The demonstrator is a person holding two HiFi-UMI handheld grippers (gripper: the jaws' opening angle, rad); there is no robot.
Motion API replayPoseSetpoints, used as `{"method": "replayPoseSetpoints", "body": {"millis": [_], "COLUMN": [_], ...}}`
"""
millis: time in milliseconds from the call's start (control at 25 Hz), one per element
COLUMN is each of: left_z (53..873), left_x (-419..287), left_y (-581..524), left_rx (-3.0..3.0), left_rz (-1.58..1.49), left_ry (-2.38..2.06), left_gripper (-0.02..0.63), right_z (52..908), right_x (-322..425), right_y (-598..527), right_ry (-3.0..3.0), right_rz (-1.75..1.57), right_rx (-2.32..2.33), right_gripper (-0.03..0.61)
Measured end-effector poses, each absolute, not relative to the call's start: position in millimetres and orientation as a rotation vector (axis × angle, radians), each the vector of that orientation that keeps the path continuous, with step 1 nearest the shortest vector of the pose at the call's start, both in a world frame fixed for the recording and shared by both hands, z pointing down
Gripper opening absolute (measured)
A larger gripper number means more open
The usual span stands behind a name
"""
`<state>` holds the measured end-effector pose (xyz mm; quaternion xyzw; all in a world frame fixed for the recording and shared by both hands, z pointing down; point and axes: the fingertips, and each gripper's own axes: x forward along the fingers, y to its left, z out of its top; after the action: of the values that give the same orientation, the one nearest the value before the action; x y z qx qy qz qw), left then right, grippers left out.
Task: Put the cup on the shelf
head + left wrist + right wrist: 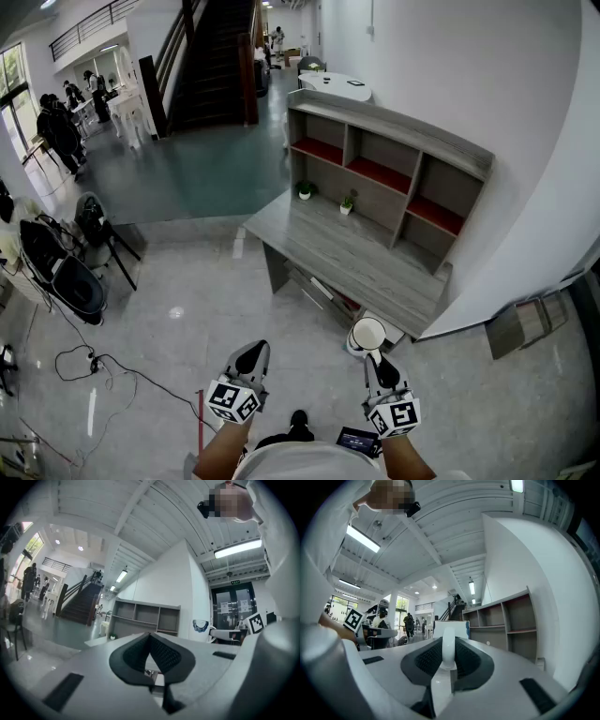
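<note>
The right gripper [376, 363] fingers [471, 661] pinch the cup [367, 335] by its handle; left gripper [251, 355] fingers clenched empty.

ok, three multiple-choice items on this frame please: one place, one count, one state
1. Where is the cup?
A. on the floor
B. in the right gripper, short of the desk
C. on the shelf

2. How many potted plants stand on the desk?
A. none
B. two
C. four

3. How do the left gripper jaws stand?
A. together, nothing between them
B. wide apart
C. clamped on the cup

Key:
1 B: the right gripper view shows the cup's handle pinched between that gripper's jaws, and the head view shows the cup in front of the desk edge.
2 B: the head view shows two small plants, the second here.
3 A: in the left gripper view the jaw tips meet and hold nothing.
</note>
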<state>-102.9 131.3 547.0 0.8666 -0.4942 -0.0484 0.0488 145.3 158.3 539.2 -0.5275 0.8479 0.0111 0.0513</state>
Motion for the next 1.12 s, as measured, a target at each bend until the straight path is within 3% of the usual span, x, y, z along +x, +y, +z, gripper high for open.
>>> {"method": "replayPoseSetpoints", "body": {"millis": [280, 1120], "left_z": [565.0, 532.5], "left_x": [-80.6, -117.6], "left_y": [207.8, 249.2], "left_rx": [2.617, 2.699], "left_rz": [-0.118, -0.168], "left_ry": [-1.462, -1.470], "left_gripper": [0.008, 0.008], "right_z": [549.0, 515.7], "right_x": [162.9, 115.6], "right_y": [216.7, 263.5], "right_ry": [2.577, 2.534], "right_rz": [-0.017, 0.002], "right_rx": [-1.616, -1.590], "right_gripper": [0.077, 0.077]}}
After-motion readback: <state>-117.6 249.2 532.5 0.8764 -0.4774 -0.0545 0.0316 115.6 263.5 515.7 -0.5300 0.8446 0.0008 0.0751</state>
